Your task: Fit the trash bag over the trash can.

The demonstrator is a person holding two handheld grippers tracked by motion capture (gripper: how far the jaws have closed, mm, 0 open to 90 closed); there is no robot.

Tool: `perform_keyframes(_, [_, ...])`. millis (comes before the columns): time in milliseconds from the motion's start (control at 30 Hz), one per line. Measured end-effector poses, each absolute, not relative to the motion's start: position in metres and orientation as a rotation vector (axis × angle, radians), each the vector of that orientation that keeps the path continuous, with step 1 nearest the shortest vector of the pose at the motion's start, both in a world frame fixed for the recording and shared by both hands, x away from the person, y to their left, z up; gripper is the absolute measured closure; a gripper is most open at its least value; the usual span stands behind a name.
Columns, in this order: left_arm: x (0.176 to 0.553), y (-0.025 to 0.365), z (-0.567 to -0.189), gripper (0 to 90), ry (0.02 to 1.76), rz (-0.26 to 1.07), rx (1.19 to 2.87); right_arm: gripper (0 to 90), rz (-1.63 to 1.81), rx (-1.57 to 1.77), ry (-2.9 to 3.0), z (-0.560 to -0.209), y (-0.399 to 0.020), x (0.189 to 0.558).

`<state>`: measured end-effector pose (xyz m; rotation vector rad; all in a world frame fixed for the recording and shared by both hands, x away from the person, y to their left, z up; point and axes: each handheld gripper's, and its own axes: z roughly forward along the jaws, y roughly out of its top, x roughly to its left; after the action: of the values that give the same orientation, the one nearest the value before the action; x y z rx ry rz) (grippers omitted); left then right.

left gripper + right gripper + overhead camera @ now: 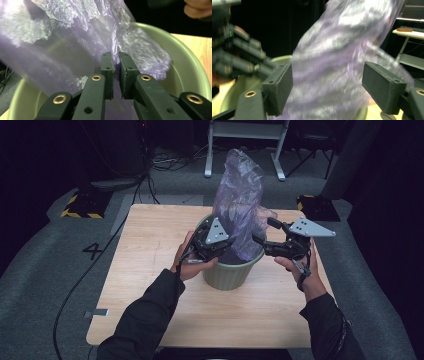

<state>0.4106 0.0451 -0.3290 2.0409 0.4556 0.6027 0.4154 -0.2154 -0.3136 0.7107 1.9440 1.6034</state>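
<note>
Standing crinkled purple plastic bag point(239, 200), in green bin point(231, 275), left claw point(116, 65) pinching

A single dark numeral "4" point(92, 251) is marked on the grey floor point(45, 285), at about nine o'clock from the tabletop point(150, 250), just off its left edge. No other text, label or brand is legible anywhere.

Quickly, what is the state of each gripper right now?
Left gripper: shut on the thin purple plastic bag over the green ribbed bin.
Right gripper: open, jaws either side of the bag.
</note>
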Motion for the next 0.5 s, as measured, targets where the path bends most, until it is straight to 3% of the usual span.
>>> perform_keyframes(200, [0.404, 0.045, -0.332, 80.1, 0.435, 0.619, 2.038, 24.8, 1.637, 0.701, 1.986, -0.308, -0.192, 0.42])
perform_keyframes(300, [0.403, 0.043, -0.332, 79.2, 0.431, 0.619, 2.044, 36.6, 1.613, 0.696, 2.001, -0.308, -0.181, 0.421])
perform_keyframes(433, [0.401, 0.043, -0.332, 78.6, 0.422, 0.616, 2.041, 66.2, 1.589, 0.669, 2.025, -0.309, -0.171, 0.421])
perform_keyframes(500, [0.4, 0.043, -0.332, 78.5, 0.419, 0.607, 2.036, 74.8, 1.586, 0.658, 2.023, -0.31, -0.17, 0.42])
